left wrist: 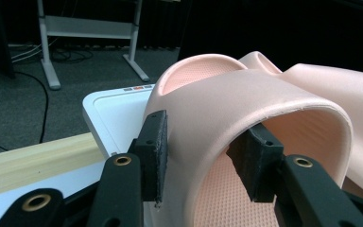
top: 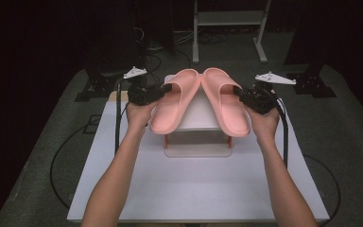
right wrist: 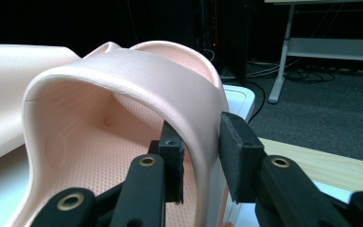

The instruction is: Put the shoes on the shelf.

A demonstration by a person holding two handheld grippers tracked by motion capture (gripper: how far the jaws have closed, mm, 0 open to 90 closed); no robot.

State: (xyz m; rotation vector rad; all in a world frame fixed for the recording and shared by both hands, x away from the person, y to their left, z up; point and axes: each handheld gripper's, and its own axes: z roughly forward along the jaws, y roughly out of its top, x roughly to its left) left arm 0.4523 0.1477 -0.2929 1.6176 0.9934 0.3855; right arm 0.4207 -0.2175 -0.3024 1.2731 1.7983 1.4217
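Two pink slide slippers lie side by side, toes toward me, on a white stand [top: 199, 116]. My left gripper [top: 163, 89] reaches in from the left to the left slipper [top: 174, 105]. Its jaws straddle the side wall of the strap [left wrist: 227, 101], one pad outside and one inside, loosely and open [left wrist: 203, 156]. My right gripper [top: 240, 92] does the same from the right on the right slipper [top: 227, 106]. The strap wall [right wrist: 137, 78] stands between its pads, which are slightly apart from it [right wrist: 202, 158]. The other slipper shows beside each [left wrist: 345, 90] [right wrist: 14, 80].
The stand sits at the far middle of a white table [top: 194, 189]. A wooden board [left wrist: 28, 163] [right wrist: 312, 163] lies behind it. Cables trail from both grippers over the table's sides. Black stands [top: 314, 84] and a white desk frame [top: 229, 19] are on the floor beyond.
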